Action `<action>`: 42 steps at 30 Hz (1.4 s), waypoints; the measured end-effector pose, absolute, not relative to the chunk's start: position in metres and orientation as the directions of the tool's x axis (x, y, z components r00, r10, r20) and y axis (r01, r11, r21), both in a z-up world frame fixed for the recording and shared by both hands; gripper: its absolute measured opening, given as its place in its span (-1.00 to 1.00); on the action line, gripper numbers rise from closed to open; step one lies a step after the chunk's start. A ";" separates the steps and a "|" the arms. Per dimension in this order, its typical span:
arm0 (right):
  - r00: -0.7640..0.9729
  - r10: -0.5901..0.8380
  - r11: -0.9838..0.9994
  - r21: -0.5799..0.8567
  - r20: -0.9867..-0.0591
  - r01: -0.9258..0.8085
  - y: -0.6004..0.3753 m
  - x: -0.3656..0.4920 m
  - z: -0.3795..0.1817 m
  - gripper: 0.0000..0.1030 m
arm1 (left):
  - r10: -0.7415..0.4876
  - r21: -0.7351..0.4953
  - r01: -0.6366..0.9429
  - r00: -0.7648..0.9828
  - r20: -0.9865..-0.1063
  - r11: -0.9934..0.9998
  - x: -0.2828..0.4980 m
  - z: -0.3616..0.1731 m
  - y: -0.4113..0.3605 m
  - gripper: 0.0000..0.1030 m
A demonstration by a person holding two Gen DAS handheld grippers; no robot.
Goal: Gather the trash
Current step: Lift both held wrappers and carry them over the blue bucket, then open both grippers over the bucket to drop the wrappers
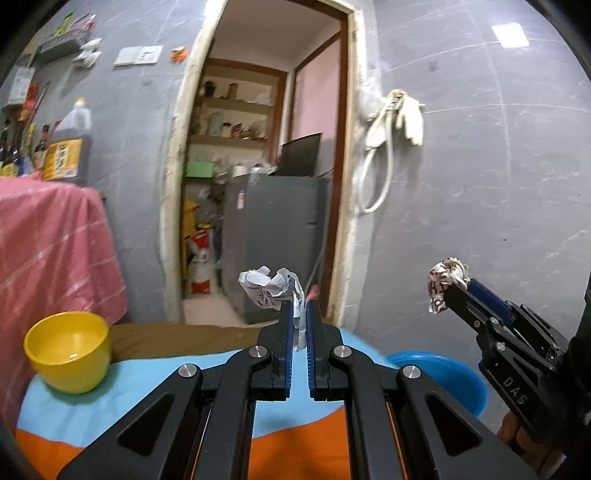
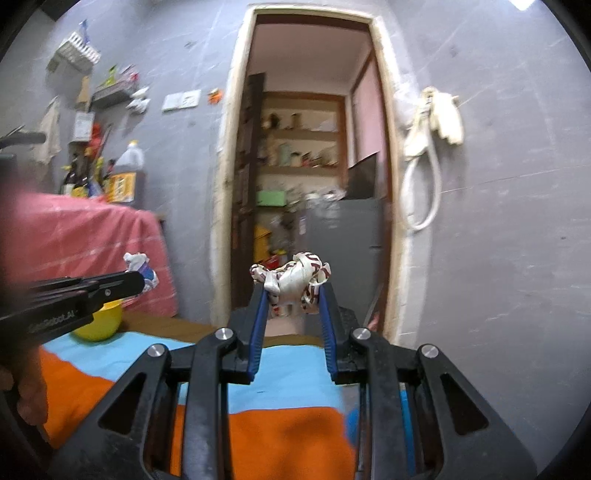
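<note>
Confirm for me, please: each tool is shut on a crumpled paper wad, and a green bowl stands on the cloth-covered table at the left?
Not quite: the bowl is yellow, as the left wrist view shows. The left tool and right tool do each grip a crumpled paper wad.

Grey tiled walls are framing an open doorway with a worn pale frame. Through it, wooden shelves are holding jars, and a grey fridge is standing on a pale floor. A white hose is hanging right of the doorway. A ceiling light is reflecting on the wall. A pink cloth is draping over furniture at left.
</note>
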State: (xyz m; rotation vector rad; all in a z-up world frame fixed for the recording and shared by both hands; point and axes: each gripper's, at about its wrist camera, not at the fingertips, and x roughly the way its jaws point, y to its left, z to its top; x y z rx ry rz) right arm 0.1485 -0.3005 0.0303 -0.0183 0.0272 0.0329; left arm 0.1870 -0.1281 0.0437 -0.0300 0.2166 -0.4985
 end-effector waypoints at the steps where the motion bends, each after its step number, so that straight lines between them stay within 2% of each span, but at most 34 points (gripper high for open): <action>1: 1.000 0.010 1.000 -0.017 -0.027 -0.011 -0.305 0.147 0.030 -0.25 | -0.490 -0.080 0.484 0.849 -0.197 0.871 0.187 0.045 -0.132 -0.91; 10: 0.982 -0.176 0.984 -0.006 -0.075 0.176 -0.351 0.138 0.022 -0.25 | -0.620 -0.054 0.625 0.754 -0.216 0.779 0.184 0.043 -0.208 -0.91; 18: 0.935 -0.288 0.952 0.039 -0.206 0.302 -0.398 0.142 0.003 -0.24 | -0.720 -0.117 0.730 0.612 -0.327 0.674 0.203 0.024 -0.278 -0.91; 22: 0.907 -0.308 0.939 0.062 -0.287 0.338 -0.419 0.150 -0.011 -0.24 | -0.738 -0.166 0.746 0.552 -0.388 0.645 0.217 0.013 -0.299 -0.91; 29: 0.881 -0.295 0.937 0.070 -0.371 0.343 -0.428 0.160 -0.025 -0.23 | -0.738 -0.271 0.728 0.451 -0.502 0.630 0.251 -0.014 -0.315 -0.91; 34: 0.861 -0.283 0.937 0.072 -0.423 0.343 -0.431 0.171 -0.035 -0.06 | -0.708 -0.290 0.702 0.422 -0.567 0.651 0.263 -0.029 -0.319 -0.89; 39: 0.853 -0.284 0.934 0.075 -0.438 0.350 -0.431 0.172 -0.038 0.01 | -0.696 -0.317 0.681 0.394 -0.600 0.660 0.270 -0.039 -0.317 -0.80; 42: 0.853 -0.292 0.929 0.082 -0.432 0.360 -0.432 0.170 -0.036 0.03 | -0.698 -0.330 0.673 0.393 -0.599 0.662 0.272 -0.039 -0.314 -0.57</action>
